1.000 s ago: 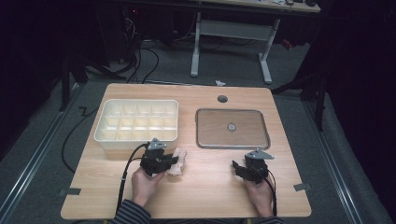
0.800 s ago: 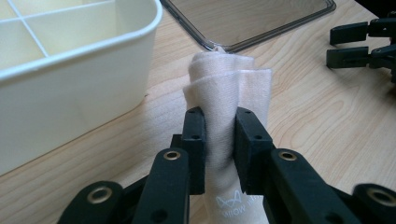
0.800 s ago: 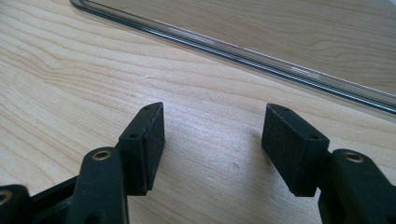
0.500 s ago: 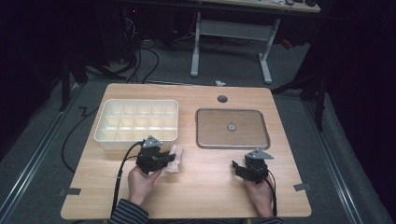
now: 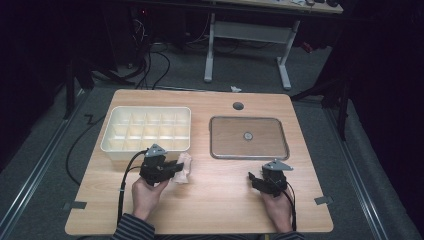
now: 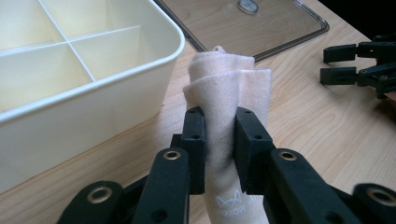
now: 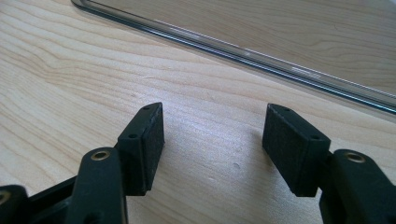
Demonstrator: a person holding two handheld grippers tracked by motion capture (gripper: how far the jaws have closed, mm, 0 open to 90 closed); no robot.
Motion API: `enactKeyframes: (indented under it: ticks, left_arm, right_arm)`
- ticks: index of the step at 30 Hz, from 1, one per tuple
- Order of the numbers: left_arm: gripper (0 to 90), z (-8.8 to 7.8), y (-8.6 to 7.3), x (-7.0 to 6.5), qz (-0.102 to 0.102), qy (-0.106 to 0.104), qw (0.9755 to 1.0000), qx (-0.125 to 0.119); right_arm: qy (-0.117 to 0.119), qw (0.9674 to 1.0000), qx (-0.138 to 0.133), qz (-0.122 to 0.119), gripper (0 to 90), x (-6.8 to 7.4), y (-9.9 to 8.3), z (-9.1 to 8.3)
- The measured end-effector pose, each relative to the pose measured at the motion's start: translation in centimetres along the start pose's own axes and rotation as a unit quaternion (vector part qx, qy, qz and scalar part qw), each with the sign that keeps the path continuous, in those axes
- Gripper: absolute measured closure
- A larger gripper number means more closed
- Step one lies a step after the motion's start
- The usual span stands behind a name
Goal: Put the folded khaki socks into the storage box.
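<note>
The left tongs (image 6: 219, 144) are clamped on a rolled pale-pink cloth with a small white printed logo (image 6: 229, 98); both black pads press into the fabric near its lower part, and the rolled end stands free above them. In the high view the cloth (image 5: 183, 167) sits low over the light wooden surface (image 5: 215, 205), just beside the near right corner of the cream plastic organiser box with a grid of compartments (image 5: 147, 129). The right tongs (image 7: 212, 149) stand wide apart with nothing between them, resting low over the surface close to the near edge of the clear flat lid with a central round knob (image 5: 248, 137).

Step in hand, as judged: transfer of the cloth into a compartment of the box.

Recommended procedure:
- Raise the cloth until its lower end clears the box wall before moving across; the wall stands close beside the grip
- Keep clamping pressure constant; the roll is soft and may unfurl if loosened
- Lower the roll endwise into one cell, then release
- Keep the right tongs clear of the lid until required
</note>
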State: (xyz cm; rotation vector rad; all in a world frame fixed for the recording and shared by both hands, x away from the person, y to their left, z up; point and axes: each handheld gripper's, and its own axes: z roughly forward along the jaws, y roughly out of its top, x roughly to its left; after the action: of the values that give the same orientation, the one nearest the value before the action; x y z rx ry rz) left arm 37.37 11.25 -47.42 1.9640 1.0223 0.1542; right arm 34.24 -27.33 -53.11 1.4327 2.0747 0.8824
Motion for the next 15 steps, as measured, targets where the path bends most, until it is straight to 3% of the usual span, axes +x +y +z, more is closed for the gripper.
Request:
enactKeyframes:
  ticks: [15]
  left_arm:
    - [76.2, -1.6, 0.0, 1.0, -0.014, -0.006, 0.9997, -0.021]
  right_arm:
    - [-0.001, 1.0000, 0.000, 0.002, 38.9, 0.0, 0.0, 0.0]
